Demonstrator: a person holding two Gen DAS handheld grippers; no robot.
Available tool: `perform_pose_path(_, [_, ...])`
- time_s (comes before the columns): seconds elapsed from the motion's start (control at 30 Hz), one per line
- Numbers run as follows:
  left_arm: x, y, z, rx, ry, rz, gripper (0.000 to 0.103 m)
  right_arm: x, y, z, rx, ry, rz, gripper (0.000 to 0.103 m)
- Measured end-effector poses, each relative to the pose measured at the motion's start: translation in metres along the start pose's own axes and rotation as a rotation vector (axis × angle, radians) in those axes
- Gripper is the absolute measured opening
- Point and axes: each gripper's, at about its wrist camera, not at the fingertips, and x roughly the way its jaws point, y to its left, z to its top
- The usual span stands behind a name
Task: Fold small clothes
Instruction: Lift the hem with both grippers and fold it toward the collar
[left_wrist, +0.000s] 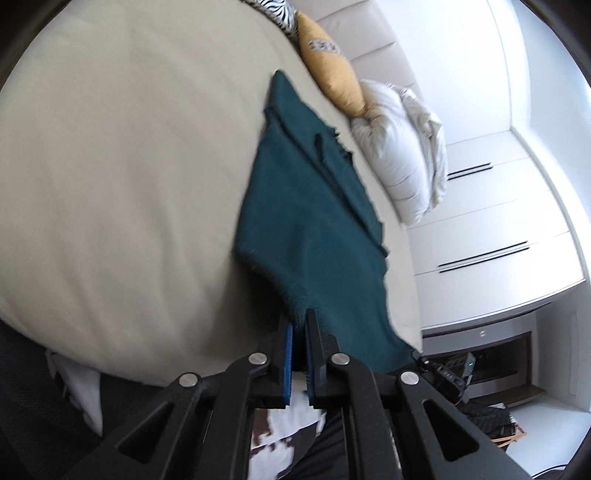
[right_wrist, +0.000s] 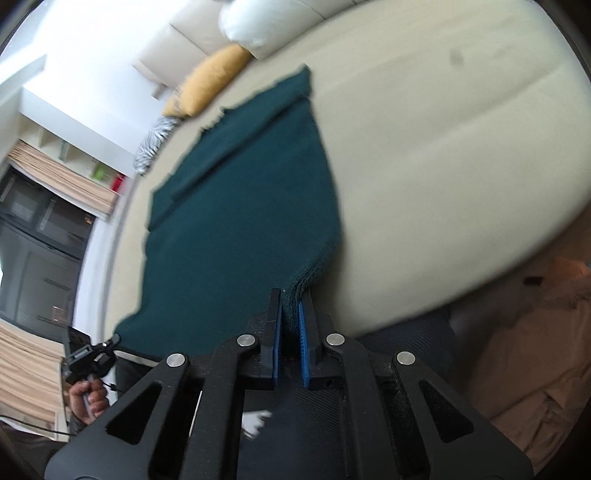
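Cloth (left_wrist: 314, 221): teal, spread on the bed (left_wrist: 110, 166), near edge raised | left claw (left_wrist: 300, 325) and right claw (right_wrist: 291, 299): each clamped on a near corner | you hold both corners so the edge lifts evenly for folding.

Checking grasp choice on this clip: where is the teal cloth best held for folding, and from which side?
By its two near corners, coming in from the near edge of the bed. The teal cloth lies with its far end on the bed, already partly doubled there, so the near hem is the free end. The left gripper and right gripper are each shut on one near corner.
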Motion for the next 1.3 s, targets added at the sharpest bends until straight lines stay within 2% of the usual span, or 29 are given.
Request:
perform_pose_path(0.13, [-0.008, -0.008, 0.015, -0.026, -0.047, -0.066, 0.007, -0.008, 0.01, 0.02, 0.03, -0.081, 0.085, 0.007])
perform_pose_path(0.27, [-0.007, -0.022, 0.036, -0.033, -0.085, -0.107, 0.007, -0.008, 0.022, 0.046, 0.041, -0.146, 0.128, 0.007])
perform_pose_path(0.4, [-0.001, -0.034, 0.064, -0.019, -0.112, -0.14, 0.007, 0.001, 0.041, 0.077, 0.024, -0.192, 0.147, 0.007])
perform_pose_path(0.57, [0.015, -0.049, 0.103, 0.009, -0.16, -0.135, 0.007, 0.018, 0.06, 0.125, 0.009, -0.24, 0.141, 0.007])
perform_pose_path(0.9, [0.069, -0.069, 0.202, 0.048, -0.218, -0.075, 0.007, 0.082, 0.079, 0.24, -0.003, -0.296, 0.057, 0.007])
perform_pose_path(1.07, [0.103, -0.07, 0.246, 0.05, -0.225, -0.038, 0.007, 0.126, 0.079, 0.282, -0.008, -0.291, -0.013, 0.007])
perform_pose_path(1.3, [0.154, -0.057, 0.29, 0.026, -0.207, 0.027, 0.007, 0.198, 0.068, 0.332, 0.004, -0.262, -0.13, 0.007])
